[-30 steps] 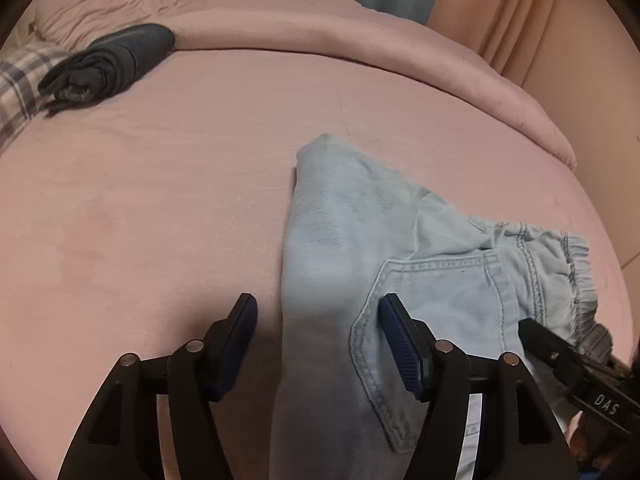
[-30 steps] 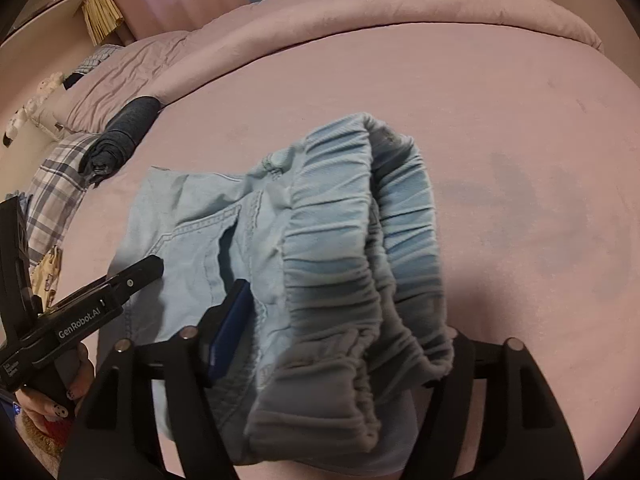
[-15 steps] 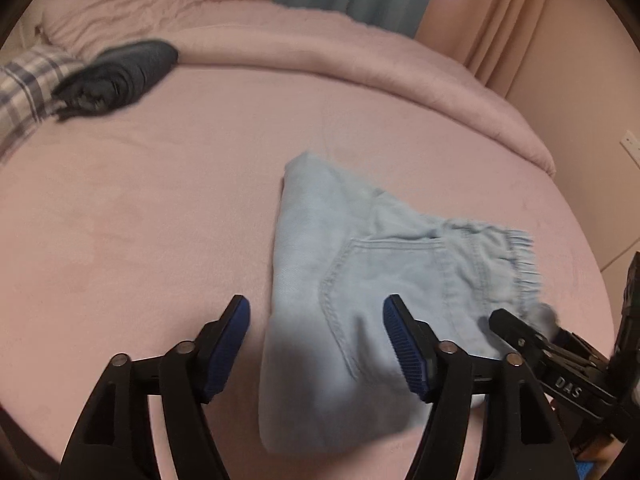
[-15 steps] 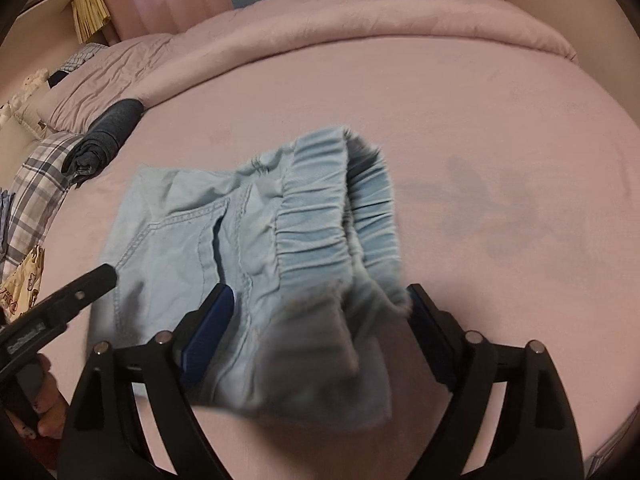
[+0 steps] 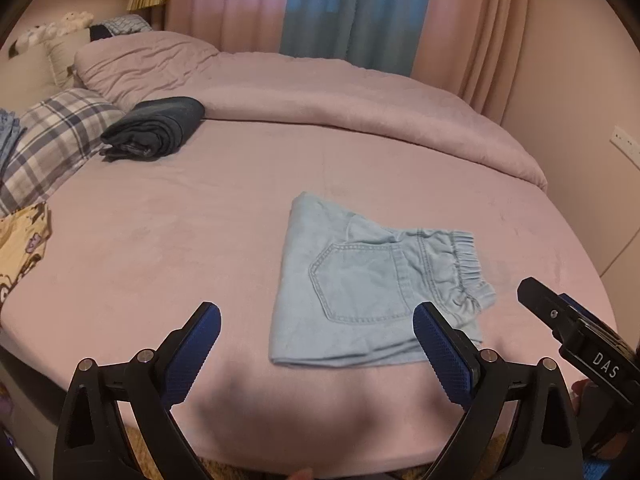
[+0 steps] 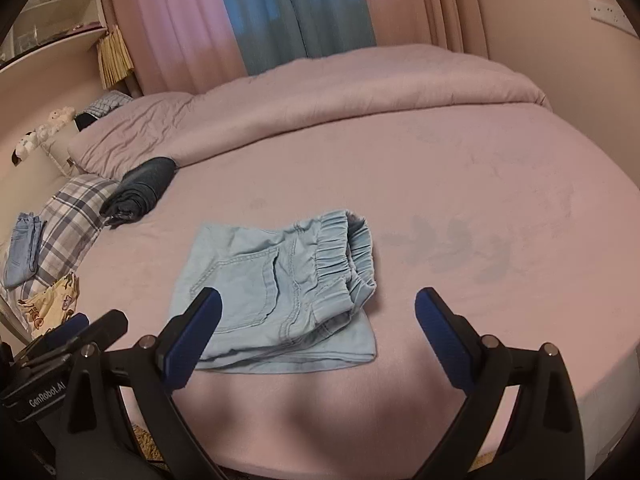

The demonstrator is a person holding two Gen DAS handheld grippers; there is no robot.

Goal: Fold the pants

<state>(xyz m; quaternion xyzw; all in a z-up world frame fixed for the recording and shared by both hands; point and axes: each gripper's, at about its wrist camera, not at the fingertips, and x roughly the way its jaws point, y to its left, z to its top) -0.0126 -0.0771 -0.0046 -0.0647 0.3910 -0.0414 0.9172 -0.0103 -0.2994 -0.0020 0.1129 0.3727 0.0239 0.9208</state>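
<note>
The left gripper [image 5: 316,336] hangs nearest, above the near edge of the bed [image 5: 160,240], its blue pads [image 5: 440,352] spread wide apart with nothing between them. The right gripper [image 6: 316,320] is likewise spread wide and empty; its left pad overlaps the near corner of the pants in the right wrist view, though whether it touches the cloth cannot be told. Each gripper shows at the edge of the other's view.

Just beyond the grippers, the pants [image 5: 360,288] lie folded into a compact, roughly square bundle flat on the pink sheet, free of both grippers. They are pale blue denim, with a back pocket [image 5: 360,280] facing up and the gathered elastic waistband [image 6: 344,248] bunched along the right side.

Farther back on the left, a yellow printed cloth [image 5: 20,248] sits at the bed's edge, then a plaid pillow [image 5: 60,140] with a small pair of jeans [image 6: 22,248] on it. A dark rolled garment [image 5: 160,126] rests against the pillow, well apart from the pants. Behind it a pink duvet [image 5: 340,100] is heaped across the bed's far side. Pink and blue curtains [image 5: 320,4] hang beyond.
</note>
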